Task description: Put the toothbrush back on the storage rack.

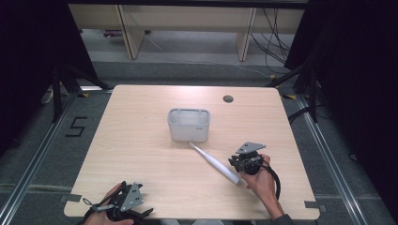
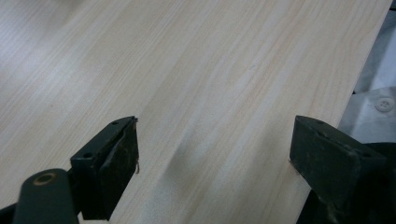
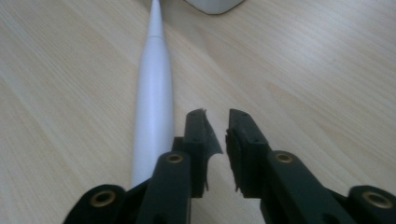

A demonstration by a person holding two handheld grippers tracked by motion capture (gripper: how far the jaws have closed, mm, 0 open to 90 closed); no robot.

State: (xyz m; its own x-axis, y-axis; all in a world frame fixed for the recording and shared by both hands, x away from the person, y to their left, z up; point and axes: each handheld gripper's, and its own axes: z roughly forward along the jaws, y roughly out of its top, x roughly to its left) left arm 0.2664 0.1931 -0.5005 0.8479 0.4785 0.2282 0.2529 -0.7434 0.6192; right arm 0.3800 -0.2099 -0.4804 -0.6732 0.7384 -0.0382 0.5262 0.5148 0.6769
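Note:
A white electric toothbrush [image 1: 215,163] lies flat and slantwise on the wooden table [image 1: 136,140], its thin head end close to a pale grey holder box [image 1: 188,125] at the table's middle. My right gripper [image 1: 236,162] sits just right of the brush's thick handle end. In the right gripper view the toothbrush [image 3: 154,93] runs along the left of my right gripper [image 3: 217,114], whose jaws stand a narrow gap apart with nothing between them, and the holder box [image 3: 212,4] is at the top edge. My left gripper [image 1: 136,199] rests near the front left corner; in its own view, my left gripper [image 2: 215,144] is wide open over bare wood.
A round cable hole [image 1: 228,99] is set in the table behind the box on the right. Dark floor with rails surrounds the table, and wooden furniture legs with cables stand beyond the far edge. The table's near edge [image 2: 369,56] runs close to the left gripper.

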